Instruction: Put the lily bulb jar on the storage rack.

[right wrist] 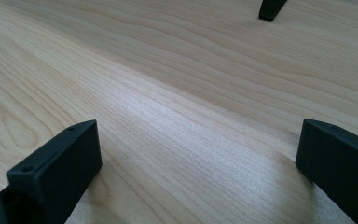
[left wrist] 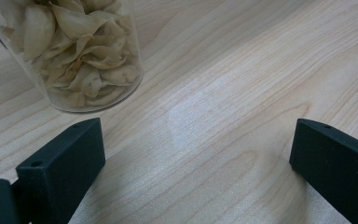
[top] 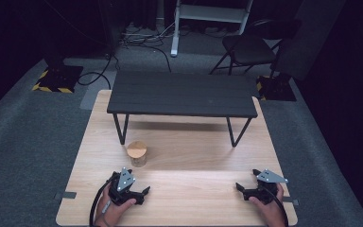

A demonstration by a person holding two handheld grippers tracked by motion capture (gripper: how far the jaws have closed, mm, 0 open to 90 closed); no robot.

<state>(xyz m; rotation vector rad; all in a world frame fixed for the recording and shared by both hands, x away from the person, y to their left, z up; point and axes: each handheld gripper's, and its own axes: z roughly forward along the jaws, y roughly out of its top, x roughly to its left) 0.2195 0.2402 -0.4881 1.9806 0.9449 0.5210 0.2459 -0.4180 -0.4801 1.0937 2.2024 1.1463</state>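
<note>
At the bottom of the high view, the left gripper (top: 142,193) and the right gripper (top: 242,188) are rested on the wooden table (top: 194,189), each held in a hand, jaws spread wide with nothing between them. Just above the left gripper, left of centre, a glass jar (top: 136,153) with a wooden lid is seen standing upright; in the left gripper view its pale dried contents are shown at upper left (left wrist: 81,51). Farther up the frame, a black shelf (top: 182,94) is raised on thin legs. The jar is judged untouched: reaching, grasping and any moving are all left.
</note>
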